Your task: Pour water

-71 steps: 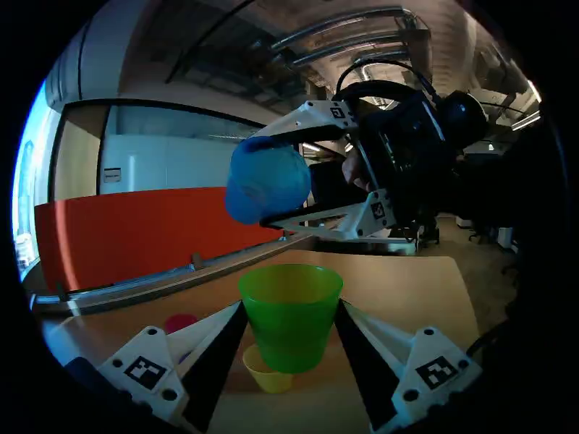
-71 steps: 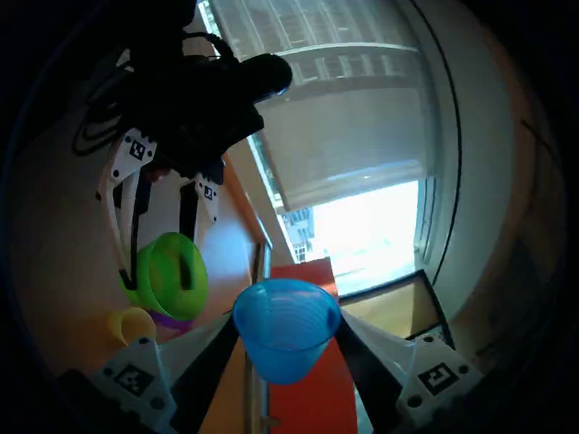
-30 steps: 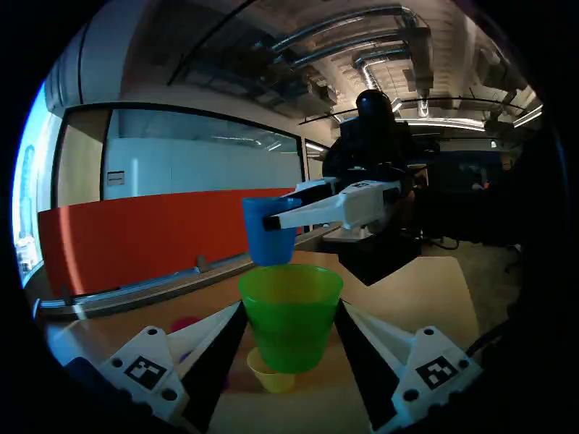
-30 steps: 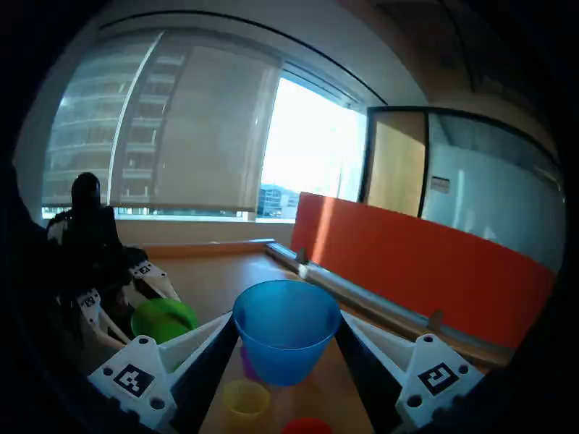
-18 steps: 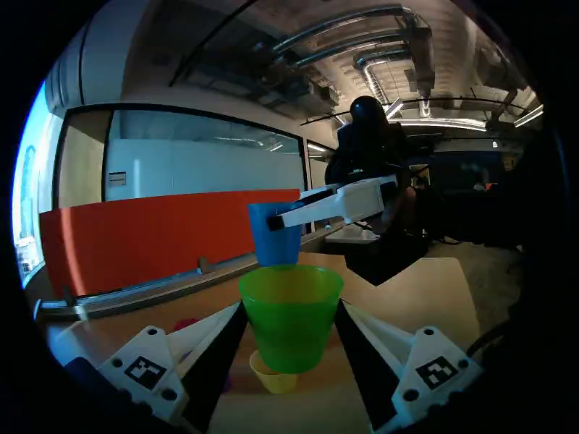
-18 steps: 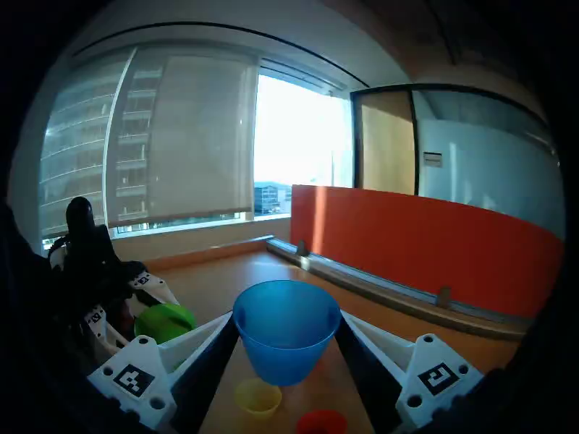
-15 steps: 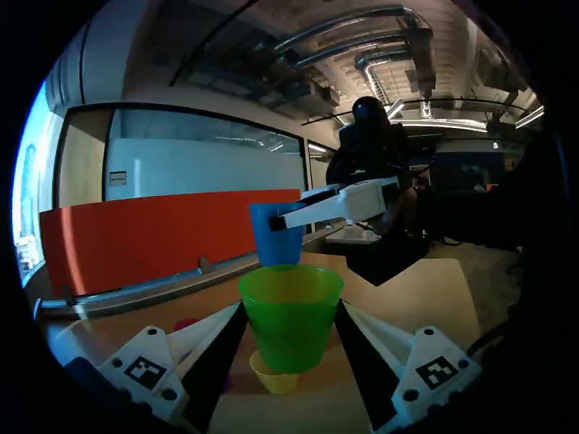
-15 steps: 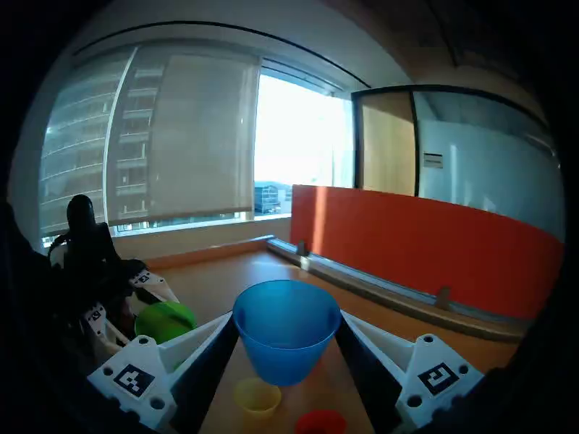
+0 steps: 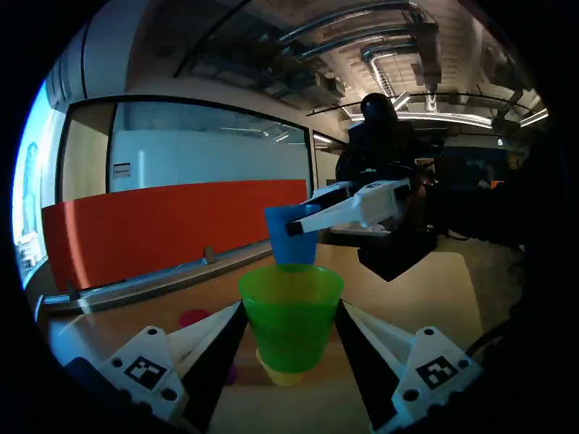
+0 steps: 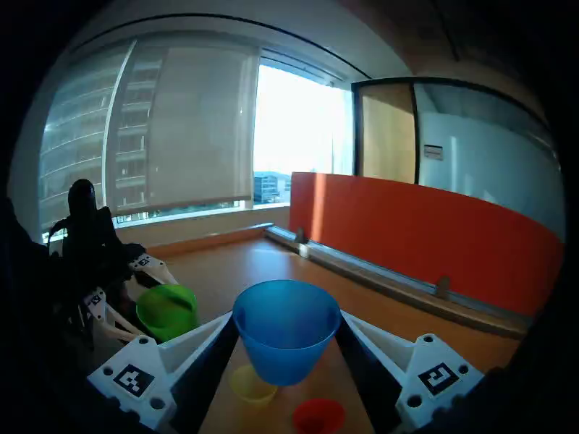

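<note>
My left gripper [image 9: 291,334] is shut on a green cup [image 9: 290,315], held upright above the wooden table [image 9: 434,289]. Just beyond it my right gripper [image 9: 297,226] holds a blue cup [image 9: 290,237] upright and a little higher. In the right gripper view the right gripper [image 10: 286,340] is shut on the blue cup [image 10: 286,330], whose inside looks empty. At the left of that view, the left gripper [image 10: 148,307] holds the green cup [image 10: 167,310].
Small yellow [image 10: 252,383] and red [image 10: 318,415] cups stand on the table [image 10: 231,275] below the blue cup; the yellow one [image 9: 282,375] also peeks out under the green cup. A pink disc [image 9: 194,317] lies at the left. An orange partition [image 9: 159,224] runs along the table's far edge.
The blue cup has turned from tipped over the green cup back to upright, and has since drifted right and down beside the green cup's far rim. The left gripper has barely moved.
</note>
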Tool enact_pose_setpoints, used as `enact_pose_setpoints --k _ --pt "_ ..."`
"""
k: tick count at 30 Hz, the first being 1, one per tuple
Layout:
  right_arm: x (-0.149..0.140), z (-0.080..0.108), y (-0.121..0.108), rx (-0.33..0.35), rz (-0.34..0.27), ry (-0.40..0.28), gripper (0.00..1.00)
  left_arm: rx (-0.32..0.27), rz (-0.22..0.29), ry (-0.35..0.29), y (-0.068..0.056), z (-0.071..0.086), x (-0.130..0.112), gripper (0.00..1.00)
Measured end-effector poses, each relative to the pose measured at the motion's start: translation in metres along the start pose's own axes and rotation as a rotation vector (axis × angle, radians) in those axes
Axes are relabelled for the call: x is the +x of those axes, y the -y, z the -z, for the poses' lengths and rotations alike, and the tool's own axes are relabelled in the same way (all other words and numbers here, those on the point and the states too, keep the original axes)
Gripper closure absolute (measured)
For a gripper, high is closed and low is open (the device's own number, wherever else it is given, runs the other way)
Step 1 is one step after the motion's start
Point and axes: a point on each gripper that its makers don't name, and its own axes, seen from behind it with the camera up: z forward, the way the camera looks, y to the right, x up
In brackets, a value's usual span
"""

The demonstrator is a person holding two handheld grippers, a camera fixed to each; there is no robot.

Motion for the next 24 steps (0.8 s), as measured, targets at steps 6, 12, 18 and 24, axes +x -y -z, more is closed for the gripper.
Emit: enact_pose_setpoints --k 6,12,18,24 --pt "-0.013 0.004 0.000 0.002 0.016 0.023 0.09 -0.002 -0.005 0.032 0.002 0.002 -0.010 0.17" --pt "-0.025 0.007 0.002 0.011 0.022 0.043 0.09 0.004 -0.008 0.072 0.006 0.003 -0.023 0.17" --pt "-0.037 0.011 0.004 0.020 0.033 0.062 0.09 0.001 -0.018 0.117 0.008 0.005 -0.038 0.17" --pt "-0.051 0.015 0.008 0.035 0.033 0.083 0.09 -0.003 -0.029 0.164 0.008 0.006 -0.053 0.17"
